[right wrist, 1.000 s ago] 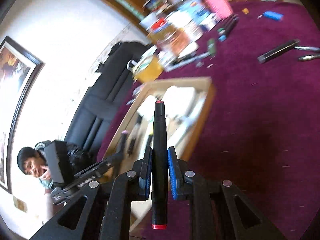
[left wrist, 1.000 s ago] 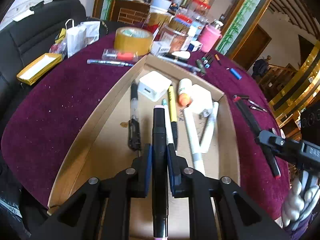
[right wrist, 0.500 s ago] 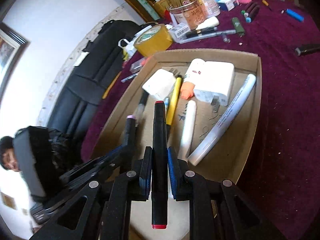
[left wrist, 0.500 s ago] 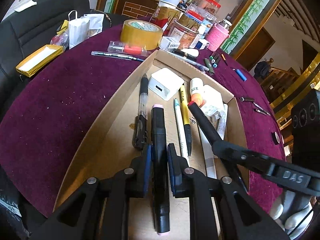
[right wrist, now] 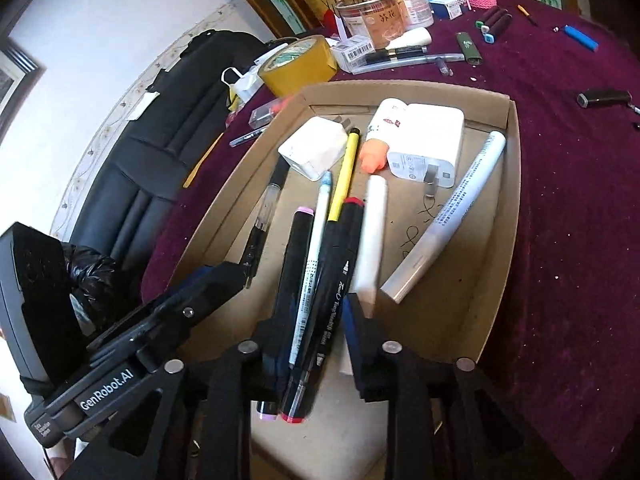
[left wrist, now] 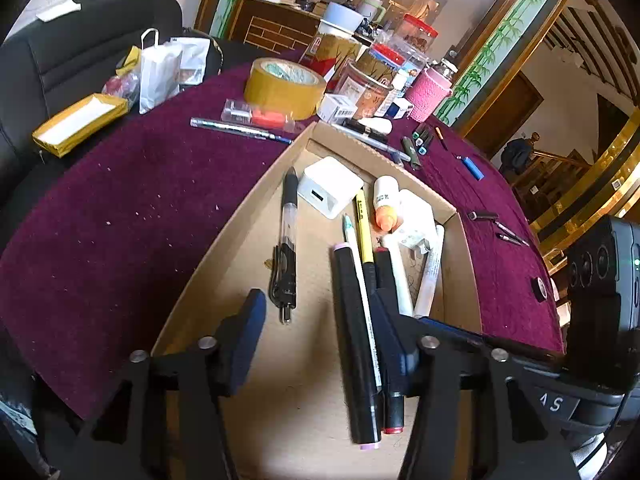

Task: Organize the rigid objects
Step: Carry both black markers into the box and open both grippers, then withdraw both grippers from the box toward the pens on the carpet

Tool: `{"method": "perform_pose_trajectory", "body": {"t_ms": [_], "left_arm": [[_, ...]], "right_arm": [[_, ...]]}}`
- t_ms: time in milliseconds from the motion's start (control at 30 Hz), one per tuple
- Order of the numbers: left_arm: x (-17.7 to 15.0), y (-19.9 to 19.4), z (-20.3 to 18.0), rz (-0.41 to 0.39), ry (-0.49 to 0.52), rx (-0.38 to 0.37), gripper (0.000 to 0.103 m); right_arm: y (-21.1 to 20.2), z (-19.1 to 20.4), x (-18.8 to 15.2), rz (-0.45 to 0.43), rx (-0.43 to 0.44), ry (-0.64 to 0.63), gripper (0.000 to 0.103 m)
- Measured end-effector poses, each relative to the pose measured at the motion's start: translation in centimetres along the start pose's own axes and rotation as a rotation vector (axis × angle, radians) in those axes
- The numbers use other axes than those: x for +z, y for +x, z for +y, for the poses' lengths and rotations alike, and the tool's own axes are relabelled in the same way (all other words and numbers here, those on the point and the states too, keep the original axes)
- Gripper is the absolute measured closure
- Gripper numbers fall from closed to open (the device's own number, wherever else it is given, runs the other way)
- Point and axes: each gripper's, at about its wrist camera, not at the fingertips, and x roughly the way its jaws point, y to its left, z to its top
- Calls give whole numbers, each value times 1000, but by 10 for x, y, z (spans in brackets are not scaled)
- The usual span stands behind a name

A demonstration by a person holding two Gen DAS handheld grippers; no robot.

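Both claws opened wide since before, empty; pink marker [left wrist: 354,344] and red marker [right wrist: 328,300] dropped in box [left wrist: 240,232]. Risk: right gripper [right wrist: 306,332] straddles markers, withdrawing could drag them.

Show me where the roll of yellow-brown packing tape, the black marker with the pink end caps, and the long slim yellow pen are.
Roll of yellow-brown packing tape [left wrist: 285,87]: left wrist view, outer side wall.
Black marker with pink end caps [left wrist: 356,344]: left wrist view, mid-barrel.
Long slim yellow pen [right wrist: 343,178]: right wrist view, mid-barrel.
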Motion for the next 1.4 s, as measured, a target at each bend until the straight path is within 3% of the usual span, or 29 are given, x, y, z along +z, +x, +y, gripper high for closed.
{"method": "perform_pose_trajectory", "body": {"t_ms": [200, 333, 433, 633, 1400], "left_arm": [[-1, -9, -10, -48, 39, 59, 35], [-3, -20, -25, -136, 114, 199, 30], [-5, -29, -40, -217, 177, 308, 21], [-8, -37, -63, -297, 246, 401, 15], [-30, -29, -122, -279, 372, 430, 15]], "right_arm": [[-15, -2, -5, -62, -15, -31, 65], [-36, -3, -10, -165, -72, -76, 49], [-53, -3, -14, -256, -115, -106, 39], [-73, -7, -24, -345, -153, -136, 31], [-104, -46, -46, -409, -164, -93, 30]]}}
